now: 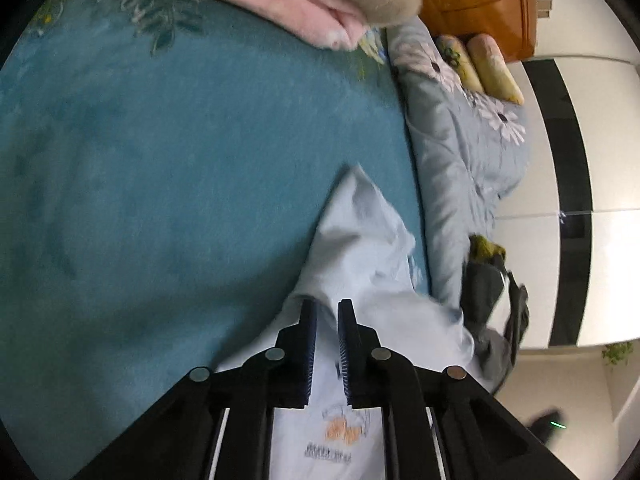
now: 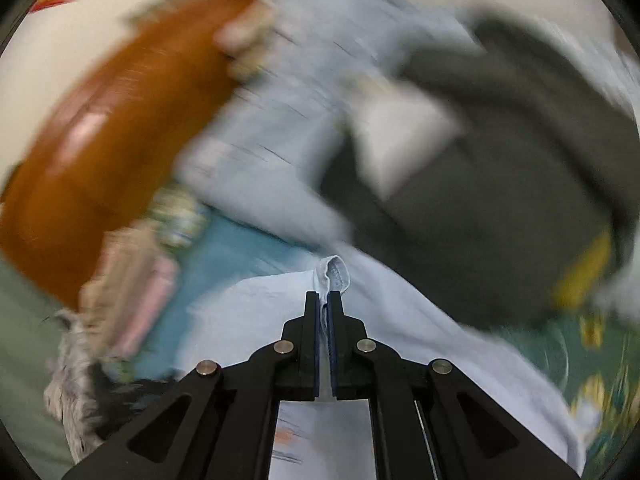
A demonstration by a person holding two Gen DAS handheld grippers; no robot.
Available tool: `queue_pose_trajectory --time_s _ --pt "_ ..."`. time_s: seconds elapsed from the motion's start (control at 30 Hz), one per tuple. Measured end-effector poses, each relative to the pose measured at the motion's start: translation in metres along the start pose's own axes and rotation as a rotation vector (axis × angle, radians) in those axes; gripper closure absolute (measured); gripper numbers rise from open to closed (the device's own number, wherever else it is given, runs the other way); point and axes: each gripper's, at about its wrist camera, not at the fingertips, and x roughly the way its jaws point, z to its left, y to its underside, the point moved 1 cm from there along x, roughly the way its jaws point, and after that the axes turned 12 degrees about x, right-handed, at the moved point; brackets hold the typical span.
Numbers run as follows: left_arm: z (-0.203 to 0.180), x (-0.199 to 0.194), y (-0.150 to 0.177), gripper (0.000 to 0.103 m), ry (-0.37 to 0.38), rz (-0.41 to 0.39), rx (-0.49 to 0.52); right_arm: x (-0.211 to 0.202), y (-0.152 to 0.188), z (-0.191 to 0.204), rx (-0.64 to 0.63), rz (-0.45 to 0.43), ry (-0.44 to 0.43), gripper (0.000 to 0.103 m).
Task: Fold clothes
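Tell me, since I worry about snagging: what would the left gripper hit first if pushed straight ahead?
Probably the pale blue shirt bunched just beyond the left gripper, then the teal bedspread; depth is unclear.

A bedroom in a home. A bed point(image 1: 180, 160) under a teal floral sheet fills the left wrist view, with a wooden headboard point(image 1: 476, 0), a flowered grey quilt point(image 1: 460, 152), two small pillows point(image 1: 480, 68) and folded blankets point(image 1: 304, 4). White wardrobe doors point(image 1: 608, 140) stand beyond, and clothes point(image 2: 500, 160) lie heaped.
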Motion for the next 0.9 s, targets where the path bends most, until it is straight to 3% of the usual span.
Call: queue_pose_trajectory --time_s 0.1,0.33,0.43,0.5,0.57,0.6,0.7,0.83,0.9 --pt "-0.006 -0.014 0.009 0.079 -0.003 0.016 0.066 0.033 0.011 -0.038 0.075 0.062 0.108 0.101" --pt "-0.012 -0.037 0.032 0.071 0.001 0.029 0.096 0.024 0.014 -0.060 0.137 0.037 0.125 0.102" --pt "-0.021 -0.048 0.046 0.065 -0.012 0.029 0.135 0.002 0.018 -0.072 0.160 0.012 0.107 0.102" --pt "-0.028 -0.051 0.052 0.052 -0.044 0.043 0.173 -0.020 0.020 -0.095 0.194 -0.002 0.113 0.102" --pt "-0.035 -0.051 0.058 0.051 -0.081 0.062 0.219 -0.049 0.026 -0.124 0.223 -0.009 0.150 0.100" --pt "-0.039 -0.051 0.061 0.049 -0.097 0.068 0.241 -0.064 0.033 -0.140 0.227 -0.013 0.185 0.095" --pt "-0.051 -0.048 0.073 0.047 -0.122 0.102 0.304 -0.094 0.063 -0.183 0.244 0.031 0.276 0.067" --pt "-0.062 -0.047 0.090 0.044 -0.134 0.147 0.366 -0.122 0.128 -0.252 0.374 0.106 0.359 0.065" --pt "-0.066 -0.049 0.097 0.044 -0.140 0.160 0.389 -0.127 0.153 -0.277 0.506 0.102 0.328 0.065"
